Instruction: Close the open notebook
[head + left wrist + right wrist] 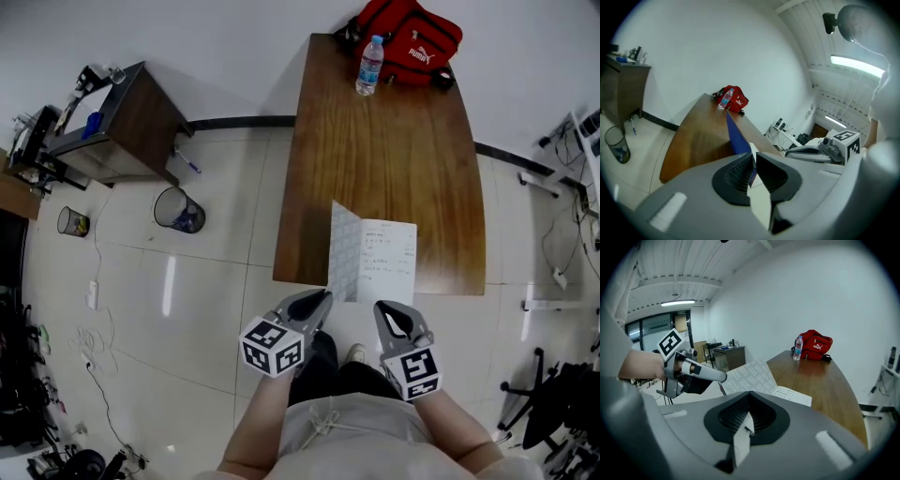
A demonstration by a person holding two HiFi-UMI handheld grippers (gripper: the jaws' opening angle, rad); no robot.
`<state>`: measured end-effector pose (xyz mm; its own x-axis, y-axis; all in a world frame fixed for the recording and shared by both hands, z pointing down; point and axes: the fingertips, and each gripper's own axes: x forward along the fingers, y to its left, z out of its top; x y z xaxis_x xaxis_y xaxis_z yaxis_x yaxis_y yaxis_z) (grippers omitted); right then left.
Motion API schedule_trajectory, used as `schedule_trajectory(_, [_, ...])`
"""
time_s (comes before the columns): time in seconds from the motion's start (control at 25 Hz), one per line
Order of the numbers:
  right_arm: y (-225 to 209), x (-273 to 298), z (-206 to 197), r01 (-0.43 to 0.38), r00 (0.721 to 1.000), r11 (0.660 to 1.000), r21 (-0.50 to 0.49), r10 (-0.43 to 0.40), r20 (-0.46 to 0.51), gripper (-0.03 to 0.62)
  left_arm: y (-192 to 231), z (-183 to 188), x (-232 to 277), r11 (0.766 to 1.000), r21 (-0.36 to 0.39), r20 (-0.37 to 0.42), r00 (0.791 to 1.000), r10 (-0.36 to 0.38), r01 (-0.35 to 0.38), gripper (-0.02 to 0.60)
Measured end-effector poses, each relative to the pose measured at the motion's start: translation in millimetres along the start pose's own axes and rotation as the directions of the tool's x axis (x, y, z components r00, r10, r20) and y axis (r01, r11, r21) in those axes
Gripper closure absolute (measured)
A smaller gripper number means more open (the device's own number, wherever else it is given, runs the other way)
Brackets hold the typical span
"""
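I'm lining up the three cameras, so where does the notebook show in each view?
Head view: notebook at the table's near edge, left cover raised.
Left gripper view: centre, blue cover edge-on, pinched by the left gripper.
Right gripper view: centre, patterned inner cover standing up.
Shared landmark: red bag at the table's far end, in all three.

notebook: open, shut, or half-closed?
Half-closed: left gripper pinches the blue cover, raised steeply off the table; right page lies flat.
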<state>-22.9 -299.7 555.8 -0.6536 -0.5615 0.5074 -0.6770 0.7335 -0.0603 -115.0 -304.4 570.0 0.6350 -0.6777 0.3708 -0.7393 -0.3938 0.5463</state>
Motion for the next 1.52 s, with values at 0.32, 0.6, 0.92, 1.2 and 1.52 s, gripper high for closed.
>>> schedule_trajectory(0.32, [-36.5,-42.1,-12.7,0.092,0.995,0.99,0.107,-0.095,0.027,0.588,-60.3,15.2,43.8,0.991,0.107,-0.065,0.995,-0.076,0.082,0.551])
schedule_trajectory(0.6, [-71.8,-72.6,-43.3,0.174,0.984,0.967,0.185,-0.178,0.008,0.588,-95.0,-23.0,97.8,0.979,0.117,-0.123,0.981,-0.15,0.165,0.554])
schedule_trajectory(0.92, [-91.7,-101.2,-71.5,0.235,0.971,0.943,0.236,-0.238,-0.017,0.588,-99.1,-72.9,155.3,0.984,0.104,-0.218,0.969,-0.118,0.144,0.549])
schedule_trajectory(1.2, [-99.4,-119.5,-97.2,0.277,0.959,0.921,0.275,-0.283,-0.015,0.588,-93.4,-112.2,183.9,0.98,0.182,-0.258,0.966,-0.029,0.079,0.529])
schedule_trajectory(1.52, [-121.3,-138.4,-85.3,0.317,0.943,0.908,0.273,-0.332,0.01,0.588,-118.1,-66.9,160.3,0.966,0.235,-0.153,0.986,-0.069,0.104,0.508])
